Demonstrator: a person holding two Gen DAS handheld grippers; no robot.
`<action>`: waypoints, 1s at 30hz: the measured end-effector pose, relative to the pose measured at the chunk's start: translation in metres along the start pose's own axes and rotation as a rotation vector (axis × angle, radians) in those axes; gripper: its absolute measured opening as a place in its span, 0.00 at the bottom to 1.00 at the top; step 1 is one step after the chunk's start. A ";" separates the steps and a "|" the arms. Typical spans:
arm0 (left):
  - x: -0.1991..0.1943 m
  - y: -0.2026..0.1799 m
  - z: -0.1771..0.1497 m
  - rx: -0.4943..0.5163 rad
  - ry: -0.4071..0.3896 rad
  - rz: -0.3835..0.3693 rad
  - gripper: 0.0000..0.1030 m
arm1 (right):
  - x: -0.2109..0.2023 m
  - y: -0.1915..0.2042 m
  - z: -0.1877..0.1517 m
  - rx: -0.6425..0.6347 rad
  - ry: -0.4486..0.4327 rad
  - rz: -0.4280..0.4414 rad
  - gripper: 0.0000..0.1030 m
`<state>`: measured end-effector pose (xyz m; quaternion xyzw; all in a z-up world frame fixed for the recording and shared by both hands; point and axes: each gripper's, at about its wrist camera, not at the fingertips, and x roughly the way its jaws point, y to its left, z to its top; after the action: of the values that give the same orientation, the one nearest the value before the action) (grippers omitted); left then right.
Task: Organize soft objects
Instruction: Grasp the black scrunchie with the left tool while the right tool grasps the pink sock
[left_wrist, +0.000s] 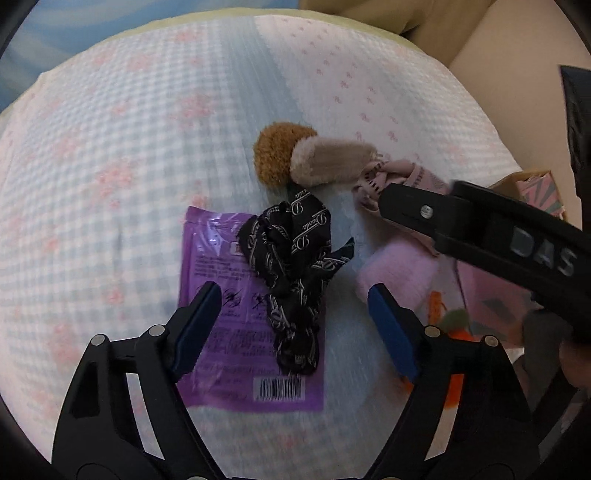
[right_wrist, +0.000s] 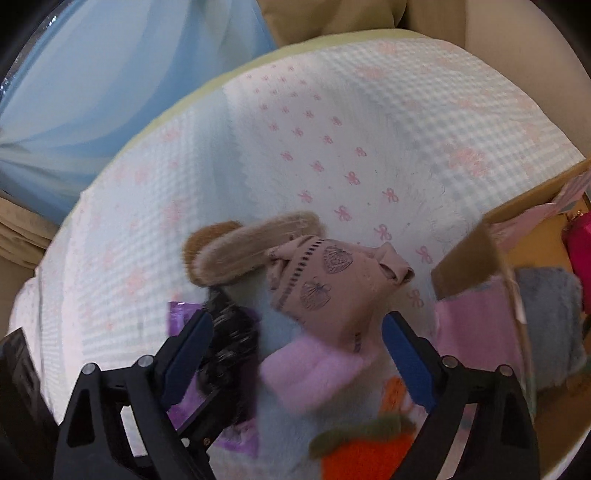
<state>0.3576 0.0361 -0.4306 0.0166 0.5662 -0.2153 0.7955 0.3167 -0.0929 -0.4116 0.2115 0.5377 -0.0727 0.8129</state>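
A: Nearest the left wrist camera, the left gripper (left_wrist: 295, 314) hangs with its blue-padded jaws spread wide. Does it hold anything?

B: No. A crumpled black scarf with white lettering (left_wrist: 291, 266) lies between and just beyond the pads, but neither pad presses on it. The scarf rests partly on a flat purple packet (left_wrist: 221, 295), and both lie on the checked bedcover with pink bows (left_wrist: 110, 147).

A: And the other tool?

B: The right gripper (right_wrist: 297, 354) is also parted, with nothing clamped. Between its fingers lies a folded pink fleece piece (right_wrist: 310, 365) on a pale blue plush cloth (right_wrist: 284, 417), which carries an orange carrot shape with a green top (right_wrist: 365, 446). In the left view, the right gripper comes in from the right edge as a black arm.

A: What sits beyond the fleece?

B: A dusty-pink printed garment (right_wrist: 325, 280), bunched up and touching the fleece's far side. Farther still, a beige fuzzy slipper (right_wrist: 255, 251) rests against a round brown plush ball (left_wrist: 275, 153).

A: Anything on the right?

B: An open cardboard box (right_wrist: 469, 258) stands at the bed's edge, with pink and grey soft pieces inside. Beyond the bed hangs a light blue curtain (right_wrist: 110, 74).
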 end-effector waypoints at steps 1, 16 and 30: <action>0.005 0.000 0.000 -0.001 0.000 0.004 0.77 | 0.008 -0.002 0.001 0.000 0.004 -0.015 0.86; 0.033 -0.004 0.011 0.016 0.019 0.048 0.34 | 0.055 -0.013 0.024 -0.006 0.025 -0.063 0.30; -0.035 0.007 0.011 -0.017 -0.030 0.043 0.30 | 0.007 0.007 0.029 -0.062 -0.036 -0.062 0.26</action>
<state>0.3604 0.0513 -0.3964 0.0188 0.5557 -0.1935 0.8084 0.3466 -0.0978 -0.4068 0.1682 0.5315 -0.0852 0.8258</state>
